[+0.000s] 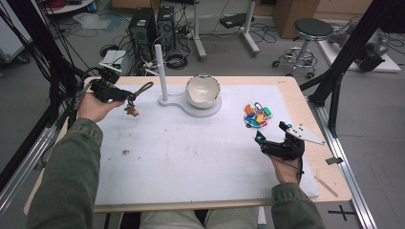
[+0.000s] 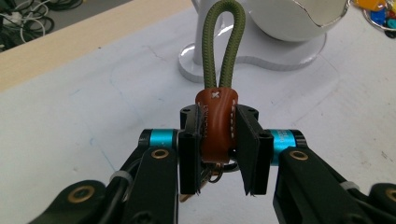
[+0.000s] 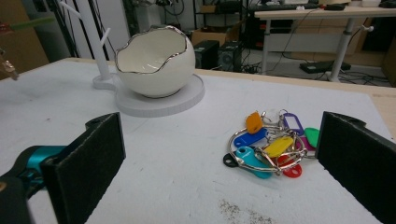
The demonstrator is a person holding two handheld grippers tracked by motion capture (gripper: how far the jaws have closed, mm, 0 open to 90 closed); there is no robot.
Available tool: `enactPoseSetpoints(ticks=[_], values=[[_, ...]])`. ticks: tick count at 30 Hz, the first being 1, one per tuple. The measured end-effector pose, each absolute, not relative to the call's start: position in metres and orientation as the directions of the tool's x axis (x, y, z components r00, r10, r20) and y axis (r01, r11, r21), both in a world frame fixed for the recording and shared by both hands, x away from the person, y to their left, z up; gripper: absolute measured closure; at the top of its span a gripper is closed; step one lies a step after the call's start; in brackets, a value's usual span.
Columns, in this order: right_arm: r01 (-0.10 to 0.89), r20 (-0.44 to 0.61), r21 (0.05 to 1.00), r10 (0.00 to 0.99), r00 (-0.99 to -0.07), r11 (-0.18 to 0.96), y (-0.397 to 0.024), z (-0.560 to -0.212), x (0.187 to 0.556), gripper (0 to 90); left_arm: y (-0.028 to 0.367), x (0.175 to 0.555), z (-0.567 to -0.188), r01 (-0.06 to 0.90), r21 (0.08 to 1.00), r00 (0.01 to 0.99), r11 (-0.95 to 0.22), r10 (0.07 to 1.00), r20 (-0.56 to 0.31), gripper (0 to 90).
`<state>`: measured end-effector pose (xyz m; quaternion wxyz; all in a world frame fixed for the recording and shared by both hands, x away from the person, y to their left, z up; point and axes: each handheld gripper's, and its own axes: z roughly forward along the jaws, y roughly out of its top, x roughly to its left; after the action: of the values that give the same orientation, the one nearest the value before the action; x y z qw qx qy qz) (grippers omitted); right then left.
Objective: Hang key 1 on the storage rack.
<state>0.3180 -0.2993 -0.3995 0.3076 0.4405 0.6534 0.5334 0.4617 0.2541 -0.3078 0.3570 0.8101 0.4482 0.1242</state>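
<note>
My left gripper (image 1: 125, 97) (image 2: 217, 156) is shut on a keychain (image 2: 215, 123) with a brown leather tab and an olive green cord loop (image 1: 143, 88), held above the table's far left. A small brown charm (image 1: 131, 111) dangles under it. The white post stand (image 1: 161, 71) rises just to the right of the loop, joined to a white egg-shaped bowl (image 1: 202, 90) (image 3: 154, 63). My right gripper (image 1: 261, 140) (image 3: 219, 158) stands open near the table's right side, its jaws wide apart. A bunch of coloured key tags (image 1: 256, 116) (image 3: 271, 147) on metal rings lies just ahead of it.
A white mat (image 1: 191, 152) covers the wooden table (image 1: 329, 186). Beyond the far edge are computer towers (image 1: 153, 26), cables and a stool (image 1: 310, 38). A black frame leg (image 1: 344, 62) stands at the right.
</note>
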Motion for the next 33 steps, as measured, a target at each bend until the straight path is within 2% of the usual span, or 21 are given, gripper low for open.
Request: enactPoseSetpoints(ticks=[13,19,23,27,33], values=[[0.255,0.066,0.966,0.904,-0.423,0.049,-0.299,-0.4,0.319,0.7,0.26,0.48,-0.278,0.645,0.717,0.517,-0.265,0.842,-0.153,71.9],[0.256,0.068,0.966,0.903,-0.423,0.047,-0.299,-0.4,0.318,0.7,0.263,0.489,-0.269,0.669,0.728,0.449,-0.15,0.862,-0.235,72.0],[0.253,0.062,0.966,0.904,-0.423,0.052,-0.3,-0.401,0.319,0.7,0.265,0.494,-0.27,0.695,0.717,0.403,-0.05,0.853,-0.332,72.0],[0.26,0.073,0.965,0.903,-0.423,0.043,-0.3,-0.4,0.317,0.7,0.263,0.497,-0.274,0.697,0.717,0.375,-0.009,0.857,-0.353,71.8],[0.257,0.07,0.965,0.903,-0.424,0.046,-0.3,-0.4,0.317,0.7,0.258,0.503,-0.281,0.714,0.7,0.358,-0.017,0.868,-0.345,71.6]])
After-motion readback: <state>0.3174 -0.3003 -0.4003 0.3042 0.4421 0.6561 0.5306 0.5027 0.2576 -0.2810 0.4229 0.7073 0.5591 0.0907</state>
